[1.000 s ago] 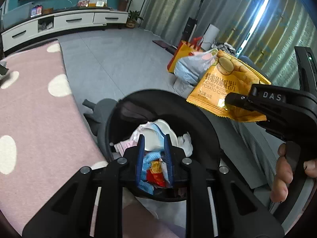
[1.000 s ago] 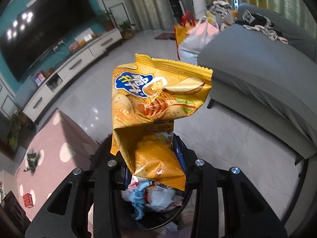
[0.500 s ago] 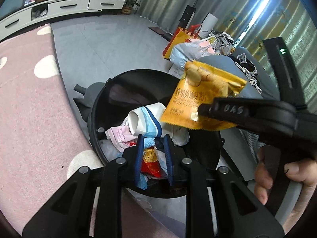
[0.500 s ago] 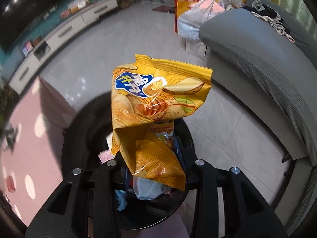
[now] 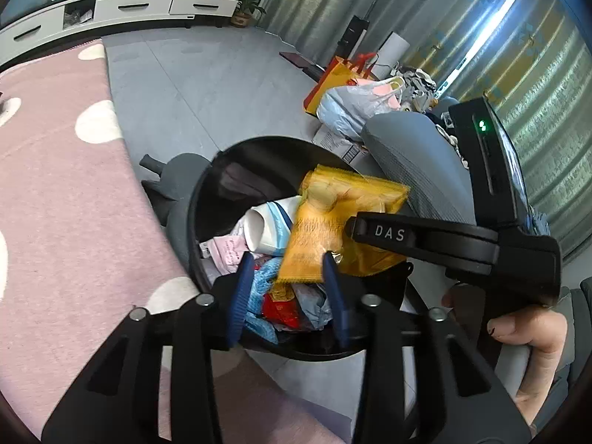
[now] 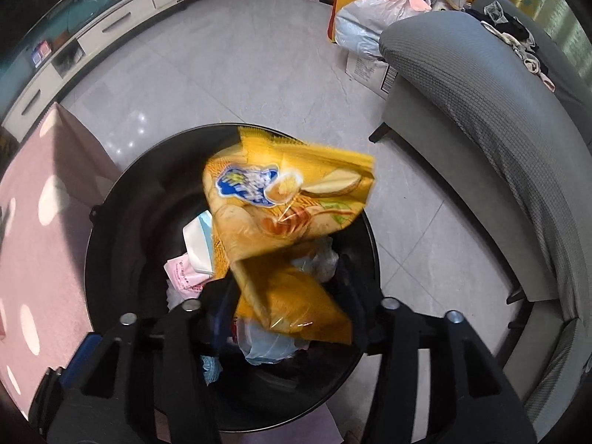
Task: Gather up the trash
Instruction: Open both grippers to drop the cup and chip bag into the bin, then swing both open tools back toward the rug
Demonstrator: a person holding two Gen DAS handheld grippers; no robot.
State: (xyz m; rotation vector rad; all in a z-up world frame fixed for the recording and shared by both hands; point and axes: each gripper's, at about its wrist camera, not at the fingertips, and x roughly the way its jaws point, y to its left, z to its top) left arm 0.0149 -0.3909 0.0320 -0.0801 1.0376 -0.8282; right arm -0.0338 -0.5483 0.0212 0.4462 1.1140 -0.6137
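A black round trash bin [image 5: 199, 214] [image 6: 111, 229] stands on the floor and holds several wrappers, a paper cup [image 5: 264, 227] and tissues. A yellow chip bag [image 6: 281, 207] [image 5: 329, 229] is blurred and hangs over the bin's mouth. My right gripper [image 6: 288, 296] is above the bin with its jaws spread wide; the bag sits loose between them. It shows from the side in the left wrist view [image 5: 355, 227]. My left gripper [image 5: 286, 288] is open and empty over the bin's near rim.
A pink dotted rug [image 5: 55, 192] lies left of the bin. A grey sofa [image 6: 499, 118] runs along the right. Shopping bags [image 5: 355, 100] stand on the grey floor beyond it. A white TV cabinet [image 5: 111, 11] is at the far wall.
My right gripper has moved down over the bin and opened; the chip bag has slipped lower and tilted. My left gripper has opened wider and come closer to the bin.
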